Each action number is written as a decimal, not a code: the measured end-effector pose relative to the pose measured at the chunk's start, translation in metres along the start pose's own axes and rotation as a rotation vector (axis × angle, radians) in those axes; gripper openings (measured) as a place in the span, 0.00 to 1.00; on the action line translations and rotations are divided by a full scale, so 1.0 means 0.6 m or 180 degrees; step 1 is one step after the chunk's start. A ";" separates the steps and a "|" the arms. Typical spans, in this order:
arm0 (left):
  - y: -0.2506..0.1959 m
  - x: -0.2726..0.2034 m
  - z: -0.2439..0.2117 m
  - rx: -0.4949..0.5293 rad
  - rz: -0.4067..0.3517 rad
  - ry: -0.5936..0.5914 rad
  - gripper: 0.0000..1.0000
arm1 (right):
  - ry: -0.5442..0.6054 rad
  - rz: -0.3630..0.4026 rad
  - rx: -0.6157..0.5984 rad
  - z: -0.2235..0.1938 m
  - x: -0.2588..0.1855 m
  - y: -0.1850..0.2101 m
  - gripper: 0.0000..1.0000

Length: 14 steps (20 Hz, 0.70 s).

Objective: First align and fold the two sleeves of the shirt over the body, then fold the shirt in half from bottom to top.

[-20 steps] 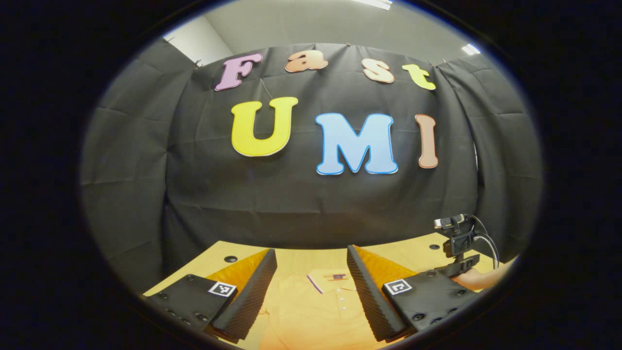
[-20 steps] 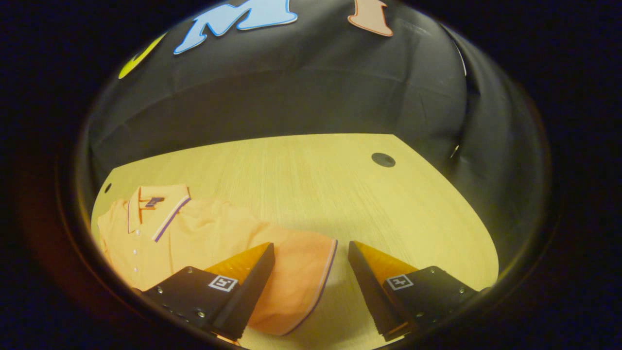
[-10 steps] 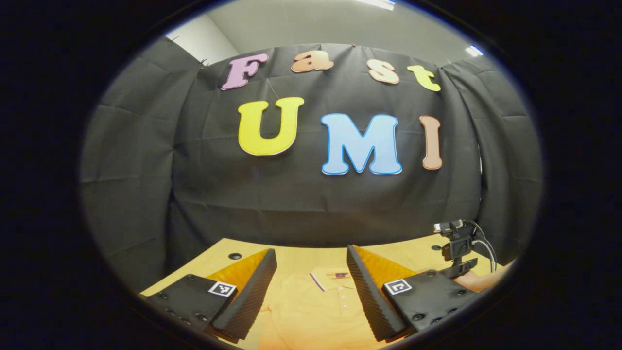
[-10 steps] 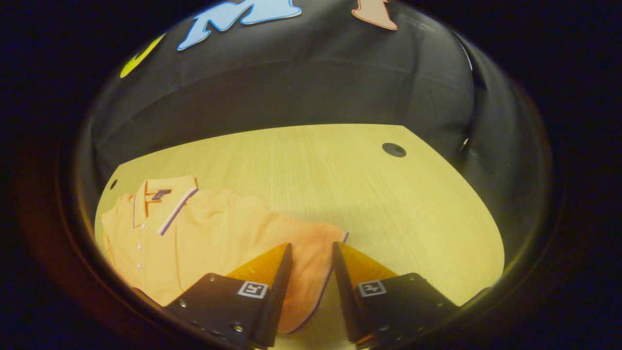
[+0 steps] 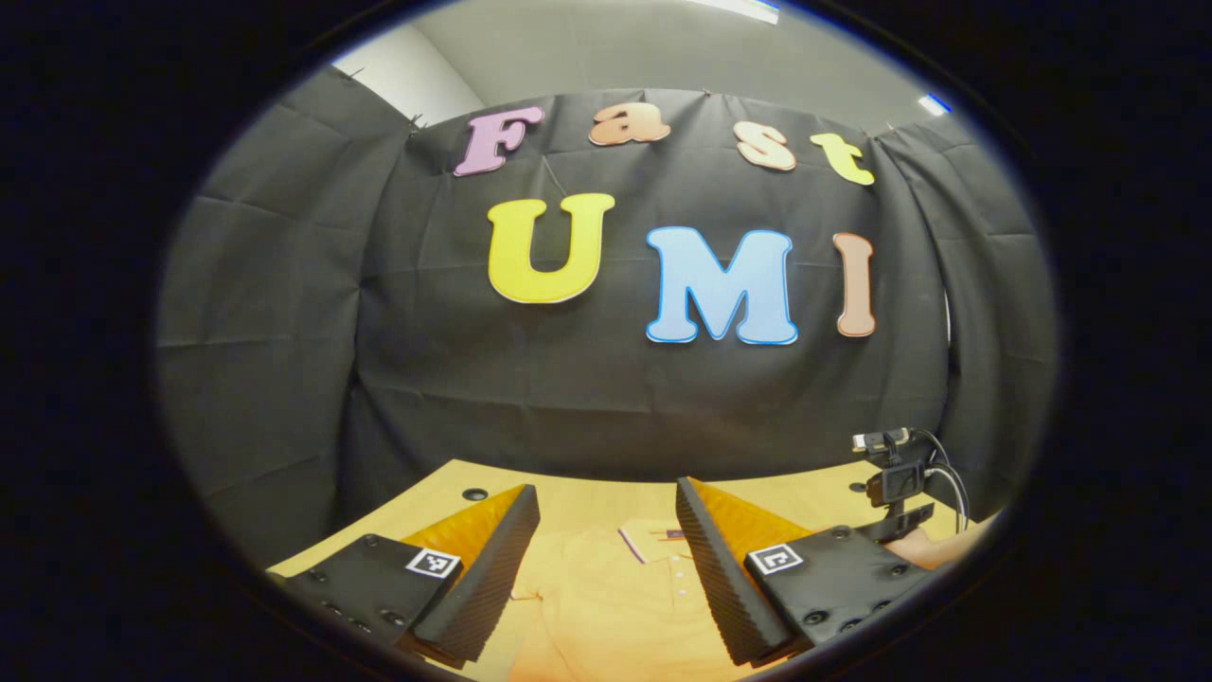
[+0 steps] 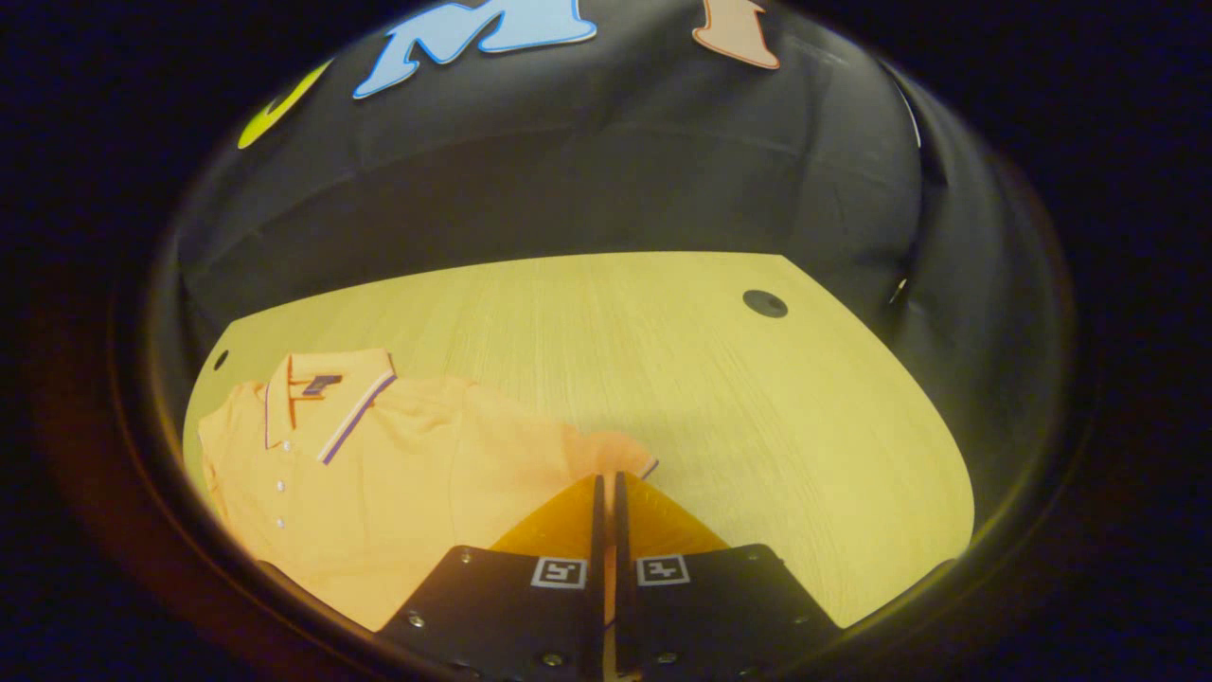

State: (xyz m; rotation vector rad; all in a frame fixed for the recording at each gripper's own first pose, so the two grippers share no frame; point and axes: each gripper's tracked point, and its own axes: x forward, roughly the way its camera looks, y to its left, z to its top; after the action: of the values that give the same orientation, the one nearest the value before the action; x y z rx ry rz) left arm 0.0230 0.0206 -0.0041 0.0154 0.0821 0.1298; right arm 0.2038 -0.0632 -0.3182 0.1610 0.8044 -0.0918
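Observation:
An orange polo shirt with a striped collar lies flat at the left of the wooden table. Its right sleeve reaches toward the table's middle. My right gripper is shut on that sleeve, the cloth pinched between the two fingers near the cuff. In the left gripper view my left gripper hangs open above the shirt, with the collar and button placket showing between its fingers. It holds nothing. The right gripper's camera mount and the hand holding it show at the far right.
Round cable holes sit in the tabletop at the back right and back left. Bare wood spreads to the right of the shirt. Black cloth walls close the table on the far sides.
My right gripper went from wide open over the sleeve to shut on it. The left gripper stayed open and drifted slightly left.

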 end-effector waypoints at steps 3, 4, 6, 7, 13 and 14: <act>0.007 -0.009 -0.001 -0.0028 0.0020 -0.0013 0.94 | -0.0172 0.0053 -0.0105 0.033 -0.026 0.015 0.05; 0.010 -0.011 -0.002 -0.0043 0.0020 -0.0013 0.93 | -0.0226 0.0078 -0.0138 0.041 -0.035 0.024 0.05; 0.013 -0.017 -0.003 -0.0063 0.0027 -0.0018 0.93 | -0.0338 0.0161 -0.0205 0.061 -0.053 0.047 0.05; 0.017 -0.020 -0.003 -0.0071 0.0032 -0.0023 0.93 | -0.0381 0.0206 -0.0245 0.066 -0.062 0.060 0.05; 0.048 -0.030 0.000 -0.0063 0.0097 -0.0062 0.96 | -0.0448 0.0452 -0.0455 0.070 -0.095 0.143 0.05; 0.052 -0.032 -0.002 -0.0065 0.0102 -0.0056 0.95 | -0.0411 0.0485 -0.0469 0.064 -0.097 0.155 0.05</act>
State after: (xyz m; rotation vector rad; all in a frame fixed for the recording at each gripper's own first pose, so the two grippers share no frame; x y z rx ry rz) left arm 0.0000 0.0492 -0.0033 -0.0024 0.0629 0.1626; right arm 0.2039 0.0225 -0.2398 0.0755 0.6649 0.1000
